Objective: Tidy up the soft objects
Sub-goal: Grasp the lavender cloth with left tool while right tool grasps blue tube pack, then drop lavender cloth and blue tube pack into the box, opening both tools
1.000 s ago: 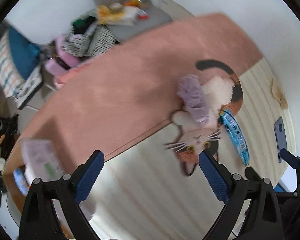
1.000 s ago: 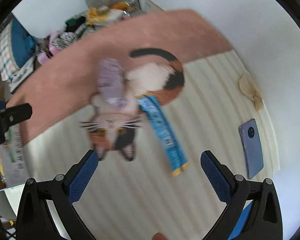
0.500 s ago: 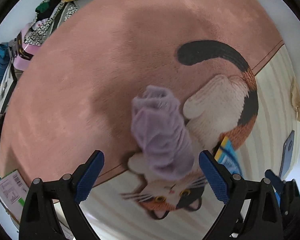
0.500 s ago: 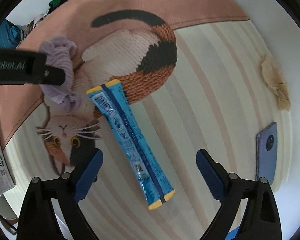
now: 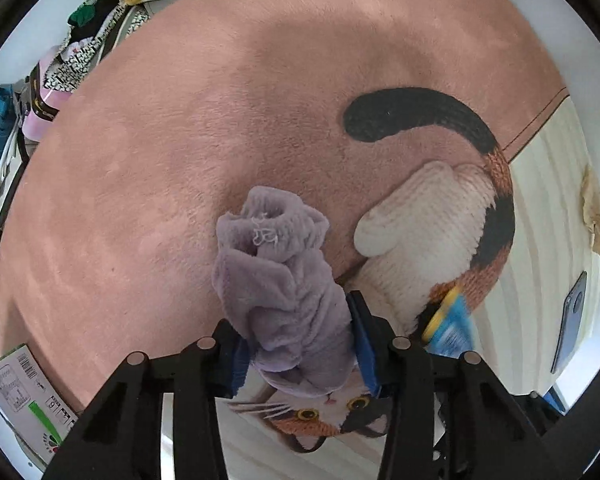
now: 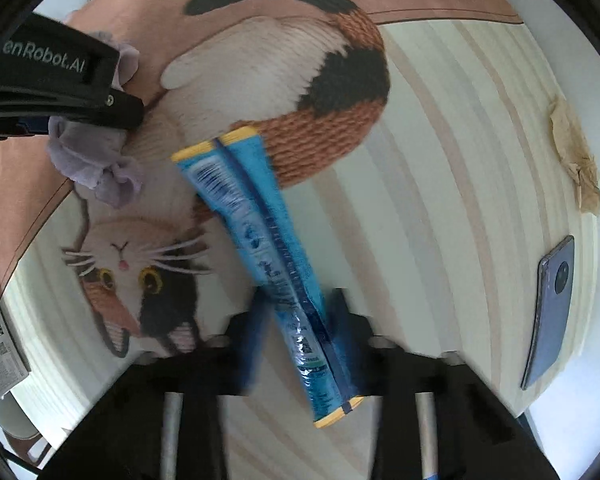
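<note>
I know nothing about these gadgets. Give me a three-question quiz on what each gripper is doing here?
1. True or false: the left gripper is shut on the purple fleece cloth.
2. The right gripper closes around: A) the phone B) the blue packet C) the crumpled tissue
3. Fill in: the printed cat on the blanket has a ____ tail.

Key: 1 true; 2 B; 3 black

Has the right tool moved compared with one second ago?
Yes. The right tool has come down and forward over the cat mat, and its jaws now sit around the blue packet.
</note>
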Demonstrator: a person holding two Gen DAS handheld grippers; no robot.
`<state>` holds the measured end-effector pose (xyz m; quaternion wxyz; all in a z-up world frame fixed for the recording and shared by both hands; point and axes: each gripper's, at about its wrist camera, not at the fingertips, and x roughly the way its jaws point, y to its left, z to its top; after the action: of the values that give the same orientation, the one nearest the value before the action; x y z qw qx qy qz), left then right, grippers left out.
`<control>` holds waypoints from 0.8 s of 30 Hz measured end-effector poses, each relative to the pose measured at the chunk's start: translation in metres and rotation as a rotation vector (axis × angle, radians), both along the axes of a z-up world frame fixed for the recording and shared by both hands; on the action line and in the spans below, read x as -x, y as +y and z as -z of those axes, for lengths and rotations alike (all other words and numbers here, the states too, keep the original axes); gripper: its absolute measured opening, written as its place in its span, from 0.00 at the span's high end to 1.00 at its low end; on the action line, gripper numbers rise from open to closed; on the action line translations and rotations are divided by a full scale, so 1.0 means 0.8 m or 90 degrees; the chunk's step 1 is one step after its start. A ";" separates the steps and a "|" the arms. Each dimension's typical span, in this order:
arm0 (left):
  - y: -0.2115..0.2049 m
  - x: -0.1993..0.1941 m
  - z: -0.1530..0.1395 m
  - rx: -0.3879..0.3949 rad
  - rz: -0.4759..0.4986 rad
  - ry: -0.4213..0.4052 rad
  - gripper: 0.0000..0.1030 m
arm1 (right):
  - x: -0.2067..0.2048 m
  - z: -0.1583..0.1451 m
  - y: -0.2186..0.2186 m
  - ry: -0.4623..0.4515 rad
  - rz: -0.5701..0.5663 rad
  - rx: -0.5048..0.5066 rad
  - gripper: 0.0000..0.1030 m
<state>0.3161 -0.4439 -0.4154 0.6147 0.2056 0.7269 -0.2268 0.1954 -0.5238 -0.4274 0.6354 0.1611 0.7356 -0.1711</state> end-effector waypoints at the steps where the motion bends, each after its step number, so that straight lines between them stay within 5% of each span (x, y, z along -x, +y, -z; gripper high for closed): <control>1: 0.007 0.004 -0.005 0.004 -0.002 -0.005 0.61 | 0.001 0.001 0.004 0.001 0.002 -0.002 0.82; 6: 0.058 0.014 -0.052 0.041 -0.021 -0.032 0.61 | 0.005 -0.014 0.026 -0.020 0.008 -0.022 0.85; 12: 0.168 0.022 -0.138 0.102 -0.071 -0.074 0.61 | 0.009 -0.078 0.093 -0.094 -0.019 -0.058 0.85; 19: 0.357 0.019 -0.224 0.134 -0.159 -0.127 0.61 | -0.001 -0.163 0.239 -0.175 -0.078 -0.124 0.85; 24: 0.498 0.005 -0.244 0.107 -0.228 -0.146 0.61 | -0.024 -0.192 0.371 -0.194 -0.138 -0.184 0.85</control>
<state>0.3118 -0.0456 -0.2198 0.7387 0.0456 0.6559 -0.1488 0.2148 -0.2273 -0.2741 0.7242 0.1943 0.6609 0.0312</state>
